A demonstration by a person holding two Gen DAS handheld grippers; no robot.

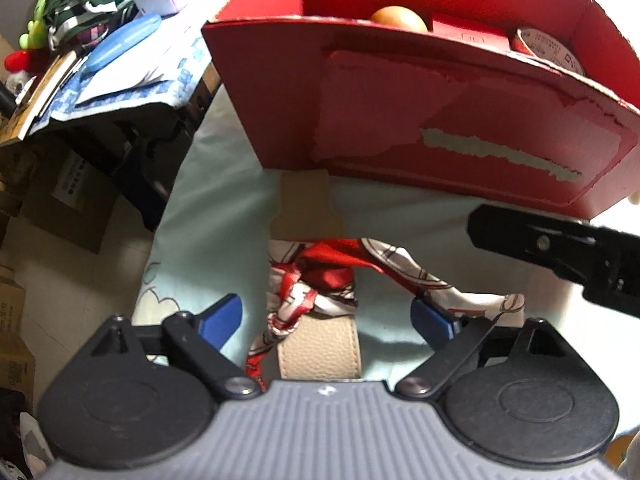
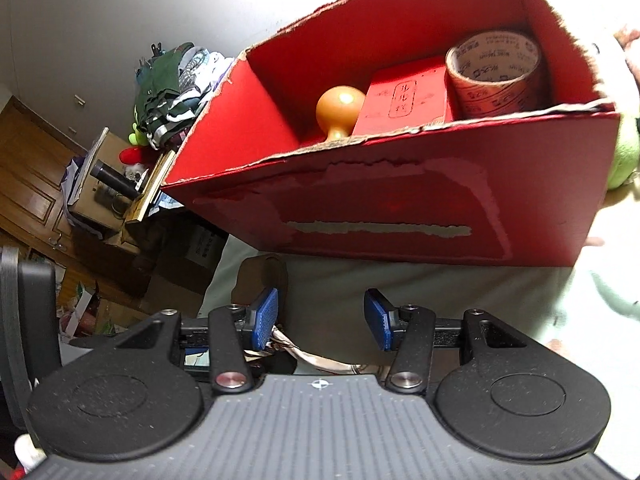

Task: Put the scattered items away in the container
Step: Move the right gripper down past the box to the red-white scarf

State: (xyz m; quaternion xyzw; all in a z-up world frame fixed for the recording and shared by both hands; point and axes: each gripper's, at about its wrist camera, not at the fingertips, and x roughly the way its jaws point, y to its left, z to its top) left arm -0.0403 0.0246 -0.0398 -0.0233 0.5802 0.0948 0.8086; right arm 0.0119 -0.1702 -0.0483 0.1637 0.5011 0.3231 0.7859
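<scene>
Red cardboard box (image 1: pixel 420 120), front face torn, is being blocked by nothing; orange gourd (image 2: pixel 340 110), red packet (image 2: pixel 408 96) and tape roll (image 2: pixel 494 74) are lying inside. Patterned scarf (image 1: pixel 320 280) on beige strap (image 1: pixel 320 344) is being straddled by left gripper (image 1: pixel 326 316), jaws spread. Right gripper (image 2: pixel 322 318) is also being held released. Pale green sheet (image 1: pixel 224 208) underneath.

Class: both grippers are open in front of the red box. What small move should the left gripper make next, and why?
Probably close the left gripper on the scarf tied to the beige strap. Its jaws stand open on either side of that bundle, which still lies on the sheet outside the red box; a ball, carton and tape roll are already in.
</scene>
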